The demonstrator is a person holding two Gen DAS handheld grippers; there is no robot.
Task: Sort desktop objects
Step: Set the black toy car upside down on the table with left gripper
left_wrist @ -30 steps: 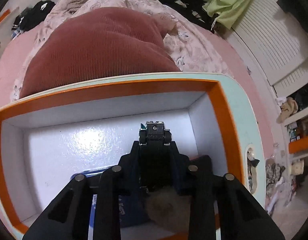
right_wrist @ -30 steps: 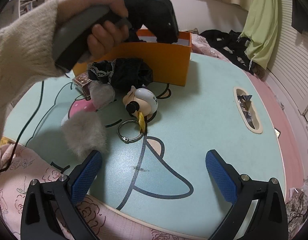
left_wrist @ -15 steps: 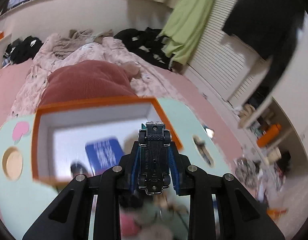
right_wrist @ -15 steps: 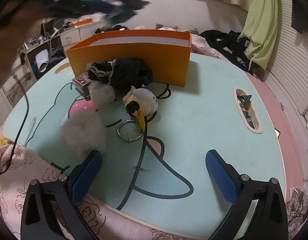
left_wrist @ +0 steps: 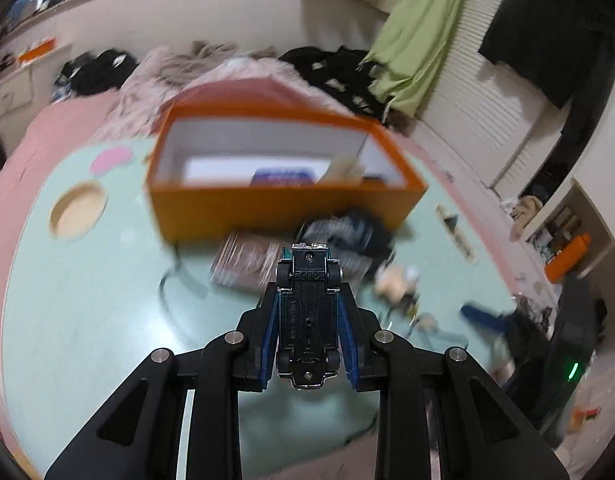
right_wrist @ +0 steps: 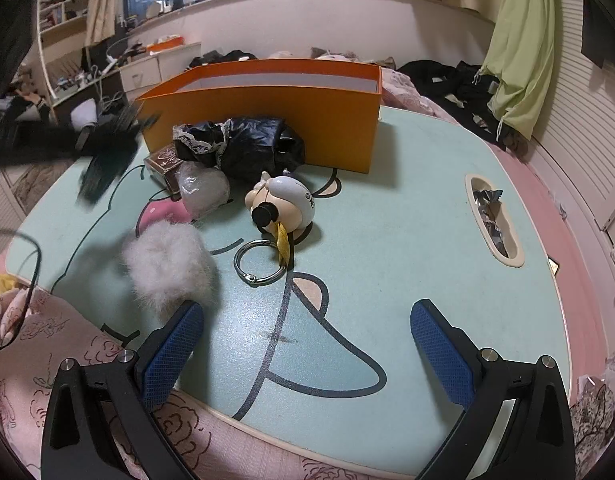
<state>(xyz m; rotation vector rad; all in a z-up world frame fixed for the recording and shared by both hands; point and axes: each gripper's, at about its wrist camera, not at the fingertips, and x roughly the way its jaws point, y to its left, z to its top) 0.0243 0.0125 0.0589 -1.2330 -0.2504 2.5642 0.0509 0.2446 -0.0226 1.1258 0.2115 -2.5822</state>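
My left gripper (left_wrist: 309, 316) is shut on a small toy car (left_wrist: 308, 316), seen from its black underside, held above the mint table (left_wrist: 87, 300) in front of the orange box (left_wrist: 283, 204). The box holds a blue item (left_wrist: 281, 178). My right gripper (right_wrist: 307, 344) is open and empty near the table's front edge. In the right wrist view a duck figure with a key ring (right_wrist: 281, 204), a fluffy pompom (right_wrist: 169, 264), a black lace cloth (right_wrist: 243, 144), a clear wrapped lump (right_wrist: 203, 190) and a brown card box (right_wrist: 165, 160) lie before the orange box (right_wrist: 267, 120).
The table has a round recess (left_wrist: 79, 210) at the left and an oval slot with wrappers (right_wrist: 493, 216) at the right. The left gripper shows blurred at the left of the right wrist view (right_wrist: 103, 148). A bed with clothes lies behind the table.
My left gripper has pulled back out of the orange box and away from it, still holding the toy car. The right gripper has not moved.
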